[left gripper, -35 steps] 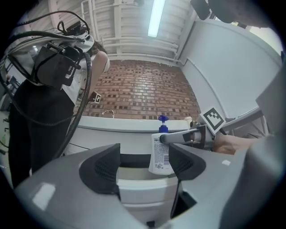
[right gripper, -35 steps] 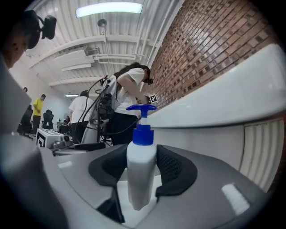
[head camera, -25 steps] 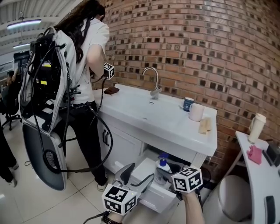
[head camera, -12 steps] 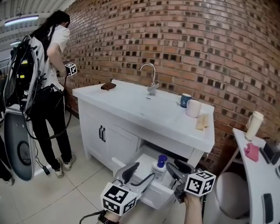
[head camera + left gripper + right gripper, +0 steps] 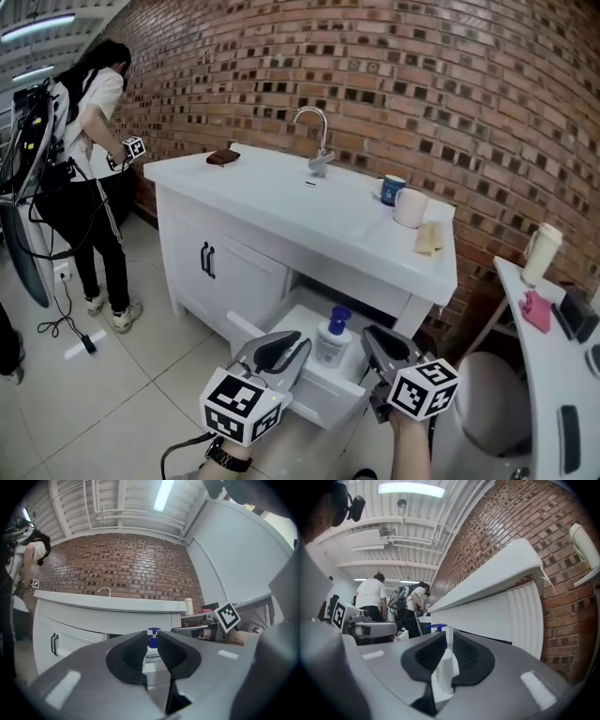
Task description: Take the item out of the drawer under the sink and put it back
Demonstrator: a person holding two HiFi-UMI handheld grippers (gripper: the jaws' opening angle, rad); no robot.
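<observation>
At 6 o'clock in the head view, nearest to the camera, the left gripper (image 5: 298,345) pointed toward the open drawer (image 5: 323,401). Its jaws were closing, with only a narrow gap between them, and nothing stood in that gap. Just beside it, at about 5 o'clock, the right gripper (image 5: 380,339) had its jaws together and held nothing. Through the slit, its own view showed only the bottle farther off.

The pump bottle (image 5: 329,339), white with a blue top, stood upright inside the drawer. It was at 1 o'clock from the left gripper and at 10 o'clock from the right one, apart from both. Above it reached the white countertop (image 5: 281,202), with the faucet (image 5: 317,141) toward 12 o'clock.

In my judgement the step in hand was the reach for the bottle, which was not yet taken out. The next move would call for opening one gripper wide and bringing it over the drawer front. It would then close on the bottle's body under the pump and lift with care, so that the pump does not strike the underside of the countertop.
</observation>
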